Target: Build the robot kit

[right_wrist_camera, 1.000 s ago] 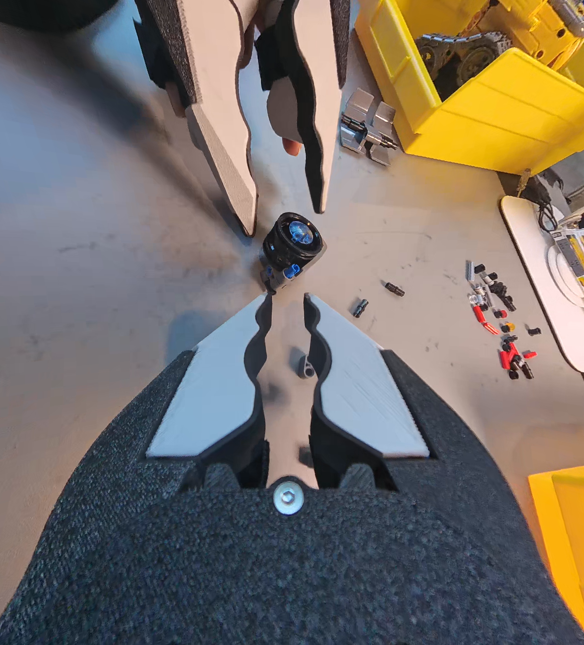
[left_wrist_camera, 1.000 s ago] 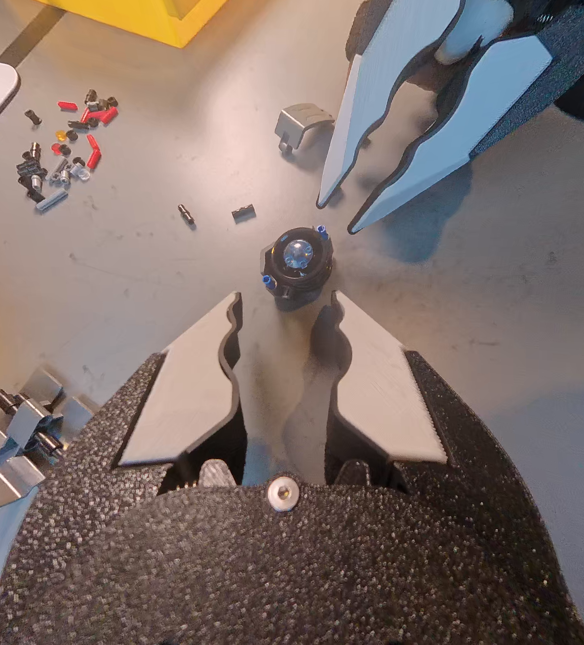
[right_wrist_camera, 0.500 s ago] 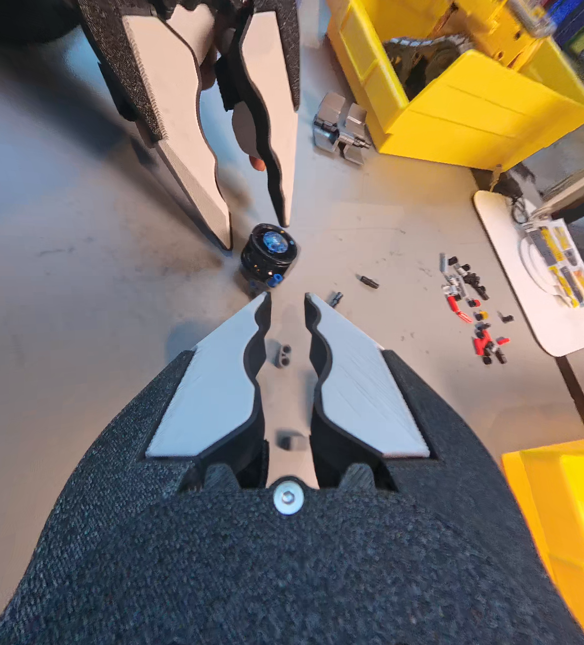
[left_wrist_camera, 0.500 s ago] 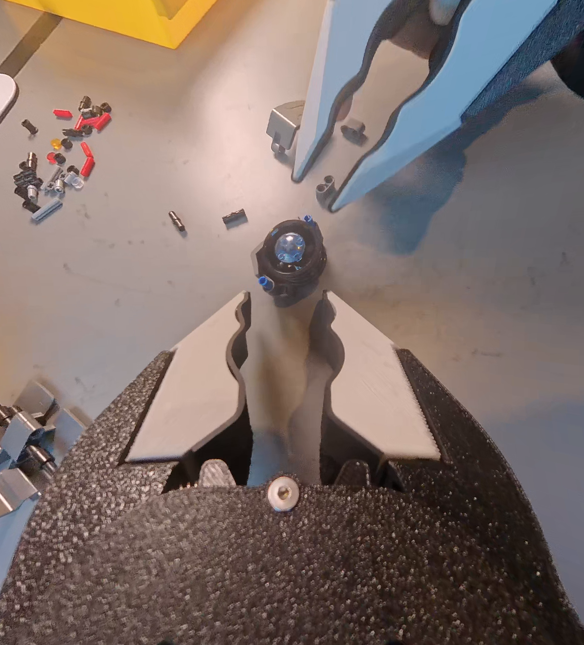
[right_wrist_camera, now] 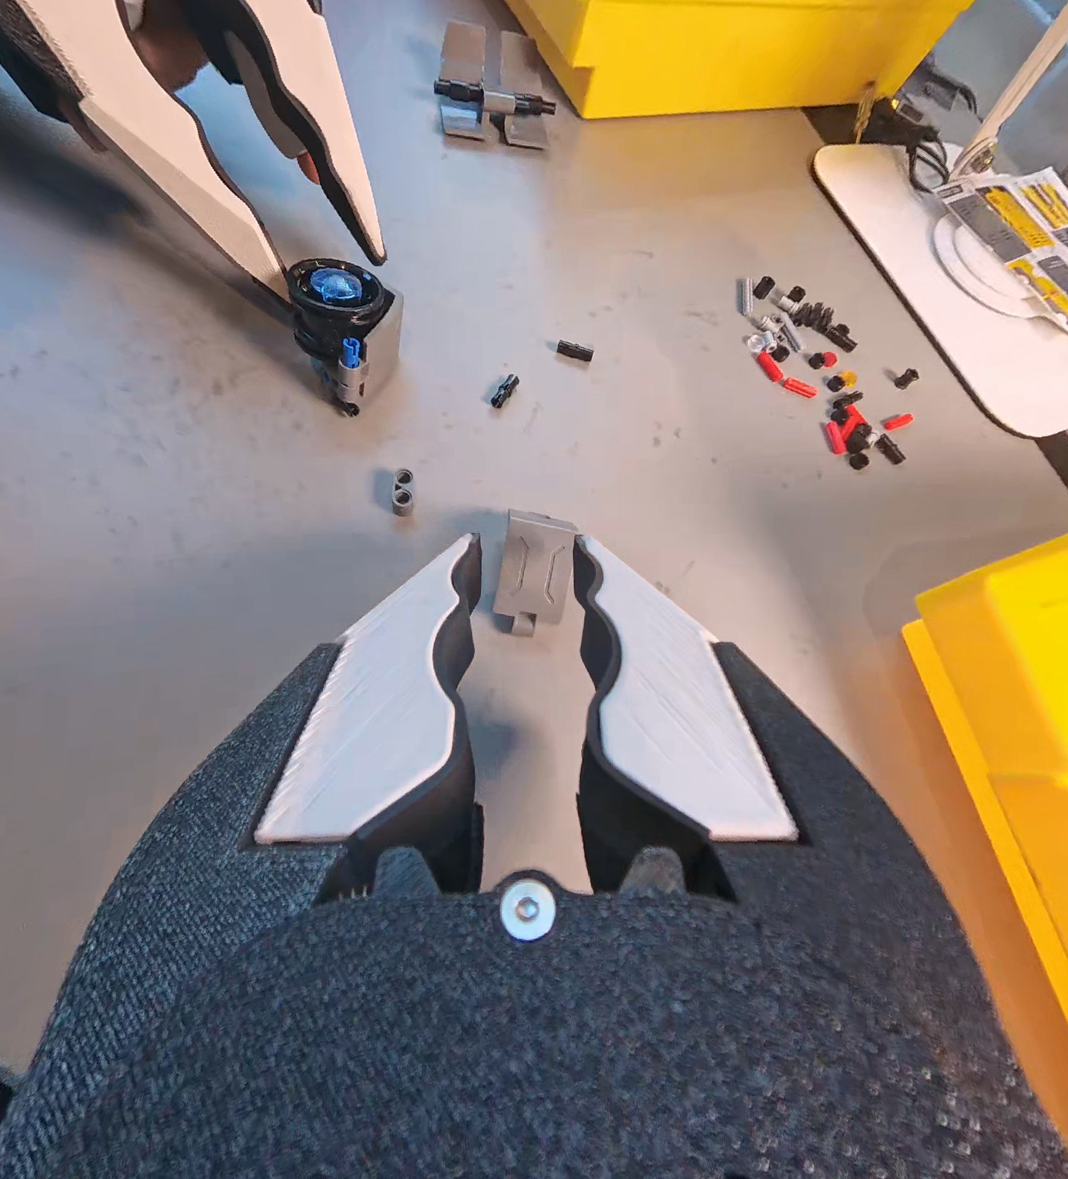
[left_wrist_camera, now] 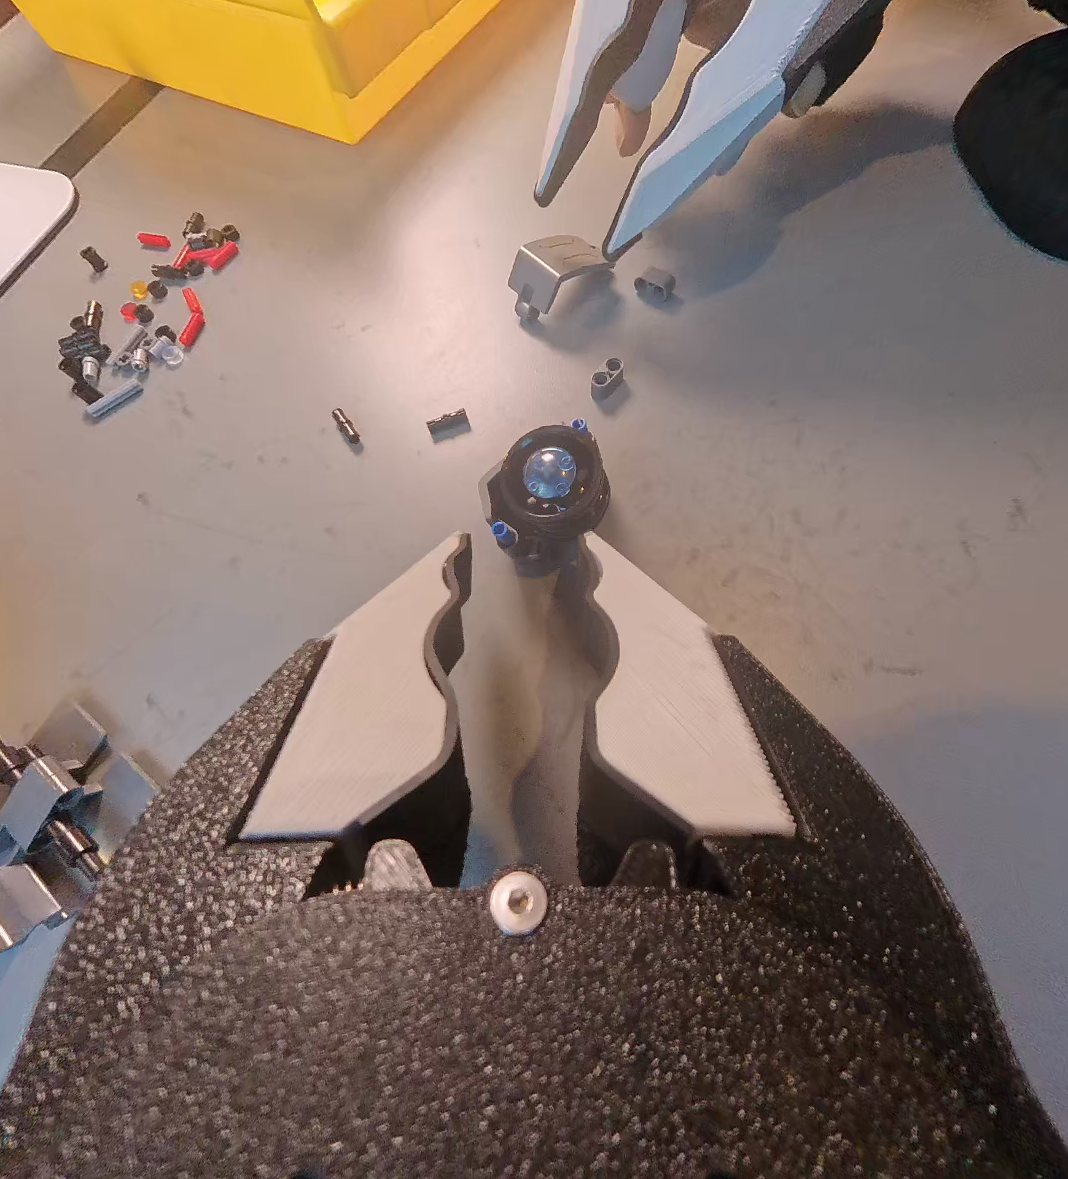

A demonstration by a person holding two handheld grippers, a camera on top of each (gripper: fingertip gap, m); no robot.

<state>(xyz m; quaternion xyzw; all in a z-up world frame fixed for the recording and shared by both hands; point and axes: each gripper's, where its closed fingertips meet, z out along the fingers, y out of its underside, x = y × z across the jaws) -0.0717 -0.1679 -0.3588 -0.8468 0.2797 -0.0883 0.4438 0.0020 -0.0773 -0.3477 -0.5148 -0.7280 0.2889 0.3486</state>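
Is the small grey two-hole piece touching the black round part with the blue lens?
Apart. In the right wrist view, bare table shows between the grey two-hole piece and the black round part.

A: What's cut off or hidden?

B: Yellow bin (left_wrist_camera: 250, 70) runs off the top edge in left wrist view; a 2nd yellow bin (right_wrist_camera: 1029, 734) runs off the right edge in right wrist view. Grey hinged part (left_wrist_camera: 14, 848) is clipped at the left edge, partly behind the left gripper (left_wrist_camera: 528, 542) body.

A: Small stuff?

B: Pile of small pieces (right_wrist_camera: 818, 370): red, black, grey, too small to tell apart. Booklet (right_wrist_camera: 1029, 249) is cut by the edge.

A: Contact?

B: Black lens assembly (left_wrist_camera: 547, 491): its base hides behind the jaws' tips, so can't tell if they touch. Right gripper (right_wrist_camera: 525, 542) jaws flank the grey curved panel (right_wrist_camera: 534, 568); contact unclear.
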